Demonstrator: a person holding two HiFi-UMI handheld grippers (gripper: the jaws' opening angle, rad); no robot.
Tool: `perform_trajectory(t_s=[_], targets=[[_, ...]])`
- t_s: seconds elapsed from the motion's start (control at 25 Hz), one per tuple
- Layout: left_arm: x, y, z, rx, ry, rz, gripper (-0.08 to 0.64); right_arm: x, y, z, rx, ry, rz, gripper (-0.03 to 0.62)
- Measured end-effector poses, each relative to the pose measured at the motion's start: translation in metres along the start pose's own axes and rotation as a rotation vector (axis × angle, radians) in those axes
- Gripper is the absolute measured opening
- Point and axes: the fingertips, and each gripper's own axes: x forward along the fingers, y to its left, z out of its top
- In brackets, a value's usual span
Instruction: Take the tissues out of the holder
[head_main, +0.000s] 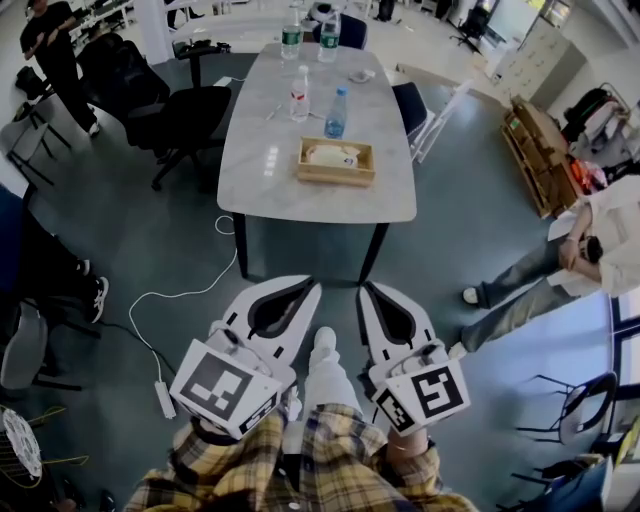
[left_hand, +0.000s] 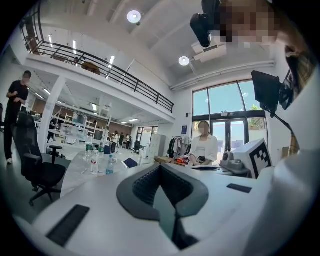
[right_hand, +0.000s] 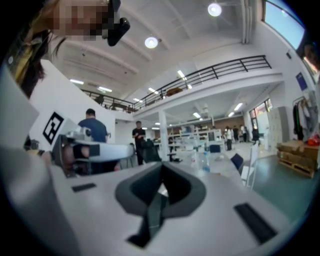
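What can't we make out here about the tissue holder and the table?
- Head view: the tissues in the wooden holder are too small to count or to see how they are folded.
- Head view: the bottle labels are too small to read.
- Left gripper view: the holder is not visible, because the left gripper fills the foreground.
- Right gripper view: the table is blurred, and I cannot pick out the holder.

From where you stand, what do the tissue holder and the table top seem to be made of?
The tissue holder looks like light wood, matte: tan, flat-board walls. The table top looks like pale marble or a marble-print laminate: faint grey veins, soft sheen. Which one, I cannot tell.
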Motion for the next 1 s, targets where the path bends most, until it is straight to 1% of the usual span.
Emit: perform_trajectory(t_s=[0.2,0.36,0.64,0.8,0.92,1.0], targets=[[0.045,0.018,0.005,-0.013,0.002,0.025,0.018,0.028,-0.038,0.009,-0.006,0.005,0.027,0.011],[0.085,0.033,0.015,-0.003,-0.012,0.04,0.018,0.052,-0.071,0.02,-0.018,0.011,0.052,0.011],[0.145,0.053,0.027,-0.038,-0.023,0.079,0.018,0.085,-0.116,0.037,-0.045,0.014,0.1,0.011],[0.167,0.059,0.027,-0.043,-0.029,0.106,0.018,0.095,-0.138,0.037,-0.053,0.022,0.123,0.011],[0.177,0.065,0.024,-0.047,-0.017,0.124,0.018,0.102,-0.148,0.035,-0.048,0.024,0.134,0.011],[0.183,0.07,0.024,-0.033,-0.015,0.131,0.018,0.109,-0.155,0.035,-0.041,0.024,0.141,0.011]])
